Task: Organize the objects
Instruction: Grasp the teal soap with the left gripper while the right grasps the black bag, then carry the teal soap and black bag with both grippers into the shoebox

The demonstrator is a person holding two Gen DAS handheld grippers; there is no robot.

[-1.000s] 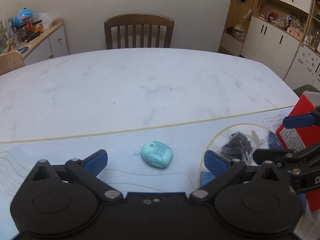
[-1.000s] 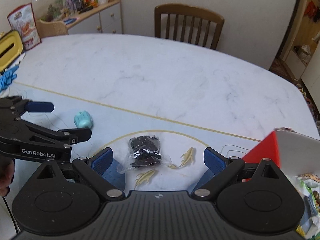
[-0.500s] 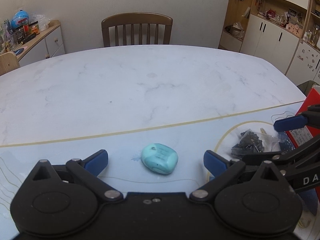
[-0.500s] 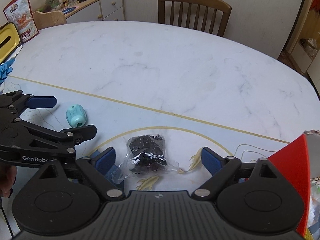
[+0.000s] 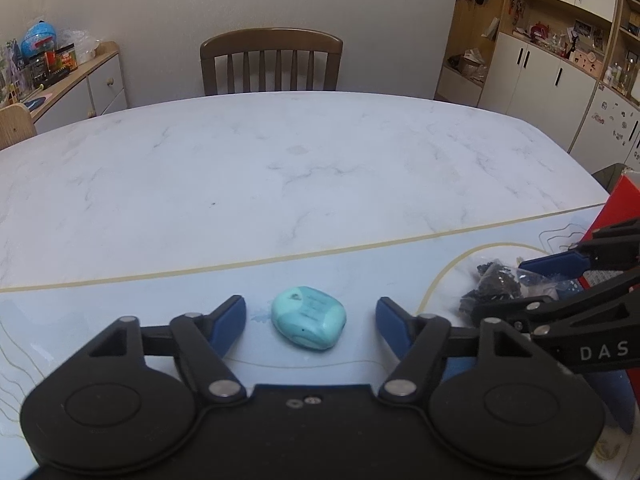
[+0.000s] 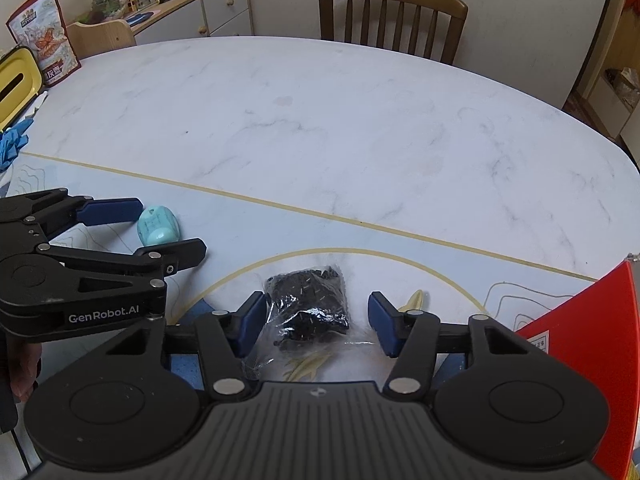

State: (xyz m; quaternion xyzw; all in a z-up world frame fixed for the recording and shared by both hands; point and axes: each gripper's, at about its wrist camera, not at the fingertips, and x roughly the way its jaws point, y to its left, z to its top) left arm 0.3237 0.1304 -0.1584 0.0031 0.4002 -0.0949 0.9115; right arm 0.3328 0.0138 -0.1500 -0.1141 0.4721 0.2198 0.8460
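Observation:
A small turquoise rounded case (image 5: 308,322) lies on the pale blue mat, between the blue pads of my left gripper (image 5: 310,316), which is open and not touching it. The same case (image 6: 157,226) shows in the right wrist view, flanked by the left gripper (image 6: 156,228). A clear bag of small black pieces (image 6: 308,306) lies inside the gold circle on the mat. My right gripper (image 6: 317,320) is open around that bag, pads apart from it. The bag (image 5: 492,284) and the right gripper (image 5: 536,280) appear at the right of the left wrist view.
A red box (image 6: 592,344) stands at the right, close to the right gripper. A yellow container (image 6: 16,84), a snack bag (image 6: 44,40) and blue gloves (image 6: 12,144) sit at the table's far left. A wooden chair (image 5: 271,62) is behind the marble table (image 5: 280,168).
Both grippers have moved forward and lower: the turquoise case now sits between the left pads, and the black bag sits between the right pads. Both stay open.

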